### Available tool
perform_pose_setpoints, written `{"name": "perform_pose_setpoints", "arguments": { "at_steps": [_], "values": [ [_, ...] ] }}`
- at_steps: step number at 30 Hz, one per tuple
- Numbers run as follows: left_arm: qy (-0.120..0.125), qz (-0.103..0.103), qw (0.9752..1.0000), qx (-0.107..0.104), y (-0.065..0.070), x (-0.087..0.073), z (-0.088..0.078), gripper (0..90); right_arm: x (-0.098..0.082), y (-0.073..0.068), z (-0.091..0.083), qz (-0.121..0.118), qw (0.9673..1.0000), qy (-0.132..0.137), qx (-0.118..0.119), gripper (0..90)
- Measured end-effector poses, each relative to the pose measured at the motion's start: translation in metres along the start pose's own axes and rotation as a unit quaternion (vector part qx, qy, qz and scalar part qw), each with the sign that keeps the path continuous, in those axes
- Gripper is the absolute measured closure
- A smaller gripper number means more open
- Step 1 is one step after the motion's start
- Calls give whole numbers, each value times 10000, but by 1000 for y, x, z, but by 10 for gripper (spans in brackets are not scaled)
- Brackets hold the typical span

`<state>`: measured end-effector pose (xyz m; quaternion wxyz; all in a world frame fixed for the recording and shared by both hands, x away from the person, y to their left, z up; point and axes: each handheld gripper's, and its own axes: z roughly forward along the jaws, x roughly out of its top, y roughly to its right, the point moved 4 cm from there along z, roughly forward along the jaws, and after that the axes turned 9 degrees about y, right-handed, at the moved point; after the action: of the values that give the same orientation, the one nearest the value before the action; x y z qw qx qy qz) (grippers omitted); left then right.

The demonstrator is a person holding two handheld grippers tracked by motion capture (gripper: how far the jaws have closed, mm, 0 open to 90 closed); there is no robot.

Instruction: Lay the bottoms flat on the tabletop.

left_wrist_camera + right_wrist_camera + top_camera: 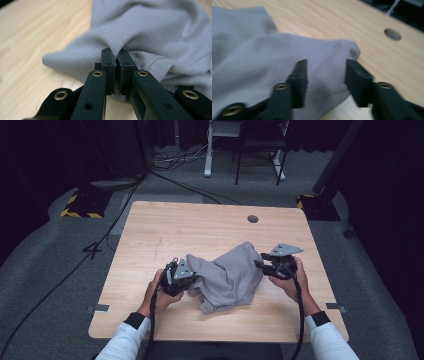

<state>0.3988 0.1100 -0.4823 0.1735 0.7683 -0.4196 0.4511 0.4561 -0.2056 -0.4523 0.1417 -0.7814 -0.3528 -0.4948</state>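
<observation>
While you work at near half of table (150,225), grey cloth (227,275) lies crumpled between your hands. Left gripper (116,58): clenched on pinched cloth fold. Right gripper (325,75): jaws apart, cloth edge between, not pressed. No readable writing. Surface: pale wood, round cable hole (252,219) far right. Room: grey carpet, dark curtains.

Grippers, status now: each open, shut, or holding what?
Left gripper: shut, pinching a fold of the grey cloth.
Right gripper: open, jaws apart with the cloth's corner lying between them, not clamped.
</observation>
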Motion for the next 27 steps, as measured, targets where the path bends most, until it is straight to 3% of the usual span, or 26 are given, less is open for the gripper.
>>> {"name": "perform_pose_setpoints", "arguments": {
  "at_steps": [1, 3, 4, 5, 8, 9, 10, 12, 13, 16, 18, 19, 21, 22, 25, 27],
  "values": [
    [-71, 8, 10000, -45, 0, -4, 0, 853, -10, 2, 9, 257, 9995, -136, 94, 389],
    [-171, -1, 9998, -90, -1, -10, 1, 852, -13, 3, 12, 348, 9991, -192, 179, 355],
    [-179, -33, 9998, -109, -1, -11, 2, 852, -21, 6, 18, 582, 9973, -401, 202, 279],
    [-223, -38, 9997, -128, -1, -12, 2, 852, -28, 7, 25, 831, 9942, -549, 404, 244],
    [-163, -119, 9996, -195, -2, -11, 5, 852, -34, 6, 30, 977, 9914, -722, 486, 221],
    [-147, -100, 9996, -201, -2, -11, 5, 852, -35, 4, 31, 1021, 9907, -692, 573, 259],
    [-131, -107, 9997, -192, -1, -11, 5, 852, -36, 3, 31, 993, 9911, -607, 647, 315],
    [-72, -87, 9998, -189, -1, -10, 3, 852, -37, -3, 30, 941, 9909, -609, 749, 533],
    [-17, -86, 9998, -165, 0, -9, 1, 852, -35, -7, 28, 781, 9923, -559, 778, 623],
    [157, -64, 9998, -128, 0, -3, -6, 851, -23, -18, 17, 205, 9973, -445, 553, 793],
    [241, -68, 9997, -59, 0, 2, -10, 851, -19, -18, 14, 140, 9979, -375, 510, 797],
    [258, -44, 9996, -49, -1, 4, -11, 851, -6, -17, 4, 43, 9994, -163, 294, 800],
    [292, 43, 9996, -22, 0, 10, -14, 850, -1, -16, 0, 45, 9997, -83, 225, 801],
    [312, 45, 9995, -6, 0, 13, -15, 850, 8, -14, -7, -1, 9999, 59, 83, 801],
    [364, 43, 9993, 21, 0, 20, -16, 848, 39, -13, -25, -102, 9987, 462, -210, 801],
    [361, 63, 9993, 12, 1, 22, -14, 848, 45, -14, -28, -143, 9984, 505, -226, 801]
  ]
}}
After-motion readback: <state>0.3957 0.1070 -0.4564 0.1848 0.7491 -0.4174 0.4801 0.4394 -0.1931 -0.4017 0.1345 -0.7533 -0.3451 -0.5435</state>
